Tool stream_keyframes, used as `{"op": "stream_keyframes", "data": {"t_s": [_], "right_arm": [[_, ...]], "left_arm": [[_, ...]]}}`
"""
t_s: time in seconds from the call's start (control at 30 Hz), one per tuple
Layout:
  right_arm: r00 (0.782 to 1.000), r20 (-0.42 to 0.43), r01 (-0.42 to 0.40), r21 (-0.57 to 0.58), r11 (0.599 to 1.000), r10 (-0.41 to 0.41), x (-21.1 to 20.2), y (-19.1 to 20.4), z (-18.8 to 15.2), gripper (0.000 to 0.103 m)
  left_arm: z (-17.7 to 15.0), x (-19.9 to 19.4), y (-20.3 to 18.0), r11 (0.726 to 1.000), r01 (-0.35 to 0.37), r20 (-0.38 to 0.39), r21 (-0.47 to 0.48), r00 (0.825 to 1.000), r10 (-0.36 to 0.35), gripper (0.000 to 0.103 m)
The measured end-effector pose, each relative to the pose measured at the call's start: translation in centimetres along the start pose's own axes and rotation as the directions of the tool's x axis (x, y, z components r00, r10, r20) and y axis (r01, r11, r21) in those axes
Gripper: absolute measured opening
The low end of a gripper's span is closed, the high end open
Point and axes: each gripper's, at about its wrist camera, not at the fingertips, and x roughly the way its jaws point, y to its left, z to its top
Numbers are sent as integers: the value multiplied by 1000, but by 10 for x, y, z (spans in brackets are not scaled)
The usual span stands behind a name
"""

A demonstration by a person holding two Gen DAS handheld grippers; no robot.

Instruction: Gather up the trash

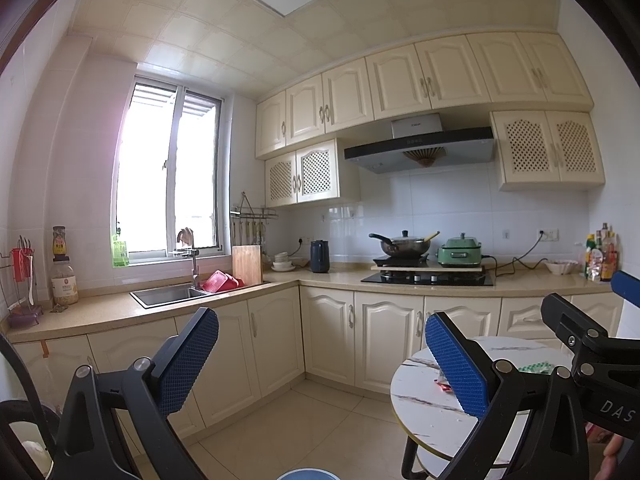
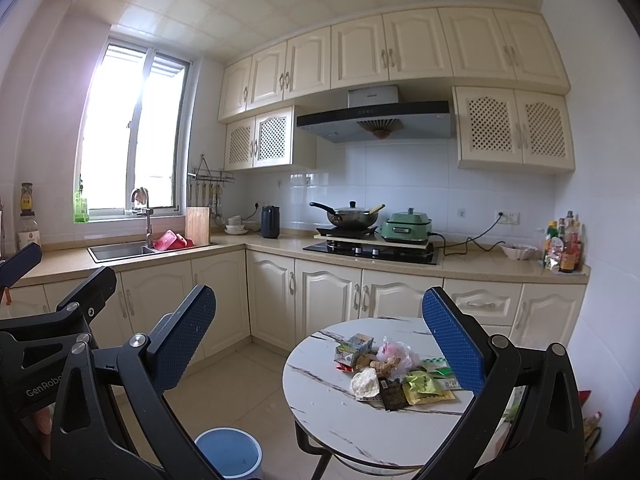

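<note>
Round marble-top table (image 2: 320, 364), kitchen floor, nr base cabinets. Trash pile (image 2: 394, 370) on top, centre-right: wrappers, carton, plastic bag, crumpled paper. Blue bin (image 2: 228, 454) on floor, left of table. Left gripper (image 1: 322, 364): jaws wide apart, empty. Right gripper (image 2: 320, 344): jaws wide apart, empty, above table.

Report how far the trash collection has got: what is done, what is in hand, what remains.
Done: nothing visibly; whether the blue round bin on the floor holds anything cannot be told. In hand: nothing; the left gripper and right gripper are both open and empty. Left: the whole pile on the round white marble-pattern table, including the green packet, black sachet, crumpled white tissue and pink plastic bag.
</note>
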Motion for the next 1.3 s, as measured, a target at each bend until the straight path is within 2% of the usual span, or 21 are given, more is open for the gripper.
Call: {"op": "stream_keyframes", "data": {"t_s": [0.7,0.8,0.93,1.0,1.07,1.17,1.3], "right_arm": [[1000,-25,4,25,1000,-3,9,-17,-10,103],[999,-34,9,38,999,-8,17,-27,-16,103],[995,-88,42,64,997,-37,39,-50,-33,103],[987,-143,80,86,993,-67,56,-68,-48,103],[977,-197,107,104,989,-85,70,-83,-62,103],[952,-286,147,118,982,-107,95,-107,-90,103],[915,-387,183,134,974,-118,120,-135,-129,103]], "left_arm": [[-4,12,-13,1000,7,3,26,1000,-7,102],[-11,27,-21,999,41,-4,26,999,-41,102],[-28,62,-39,992,121,-76,24,990,-118,102],[-36,84,-47,986,162,-127,21,979,-159,102],[-48,108,-58,978,206,-192,10,961,-200,102],[-64,144,-73,966,259,-291,-7,924,-249,102],[-83,190,-95,953,302,-394,-6,875,-280,102]]}}
